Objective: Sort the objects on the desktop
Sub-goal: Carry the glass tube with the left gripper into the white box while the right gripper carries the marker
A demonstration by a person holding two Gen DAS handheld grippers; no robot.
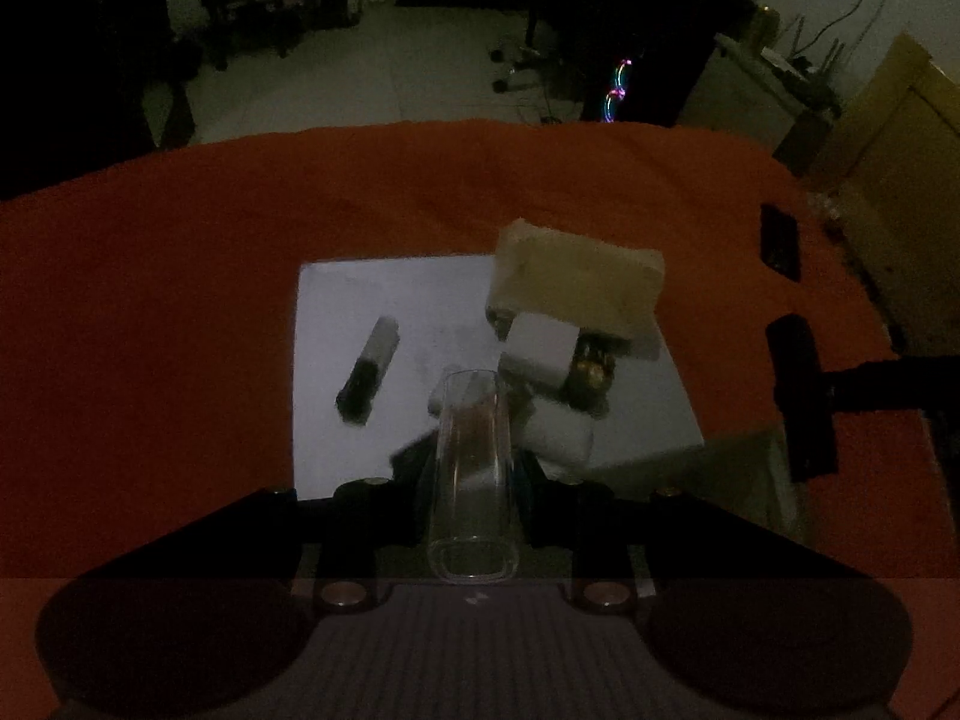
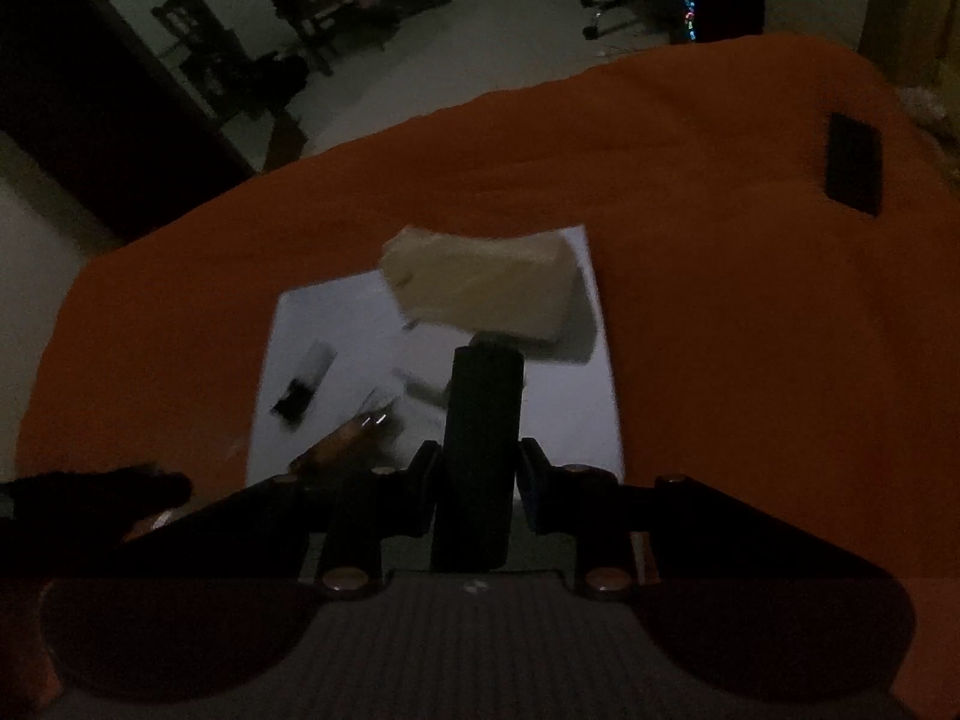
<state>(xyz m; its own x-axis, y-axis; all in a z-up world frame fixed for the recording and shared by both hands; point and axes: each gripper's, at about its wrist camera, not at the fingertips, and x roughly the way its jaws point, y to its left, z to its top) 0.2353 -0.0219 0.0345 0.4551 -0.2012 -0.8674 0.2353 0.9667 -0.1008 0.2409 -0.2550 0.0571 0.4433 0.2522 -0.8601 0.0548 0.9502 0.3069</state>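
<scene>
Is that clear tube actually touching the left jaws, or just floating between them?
Touching. The left wrist view shows the clear tube clamped between the left gripper's jaws, both pressing its sides with no gap.

Very dim, grainy frames, motion-blurred, with fisheye-bent edges

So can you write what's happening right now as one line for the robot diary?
left gripper: shut on clear tube | right gripper: shut on black cylinder | both above white sheet | orange cloth beneath

room: dim | chairs (image 2: 312, 0) by far wall | coloured lights (image 1: 618, 87), possibly a computer case
</scene>
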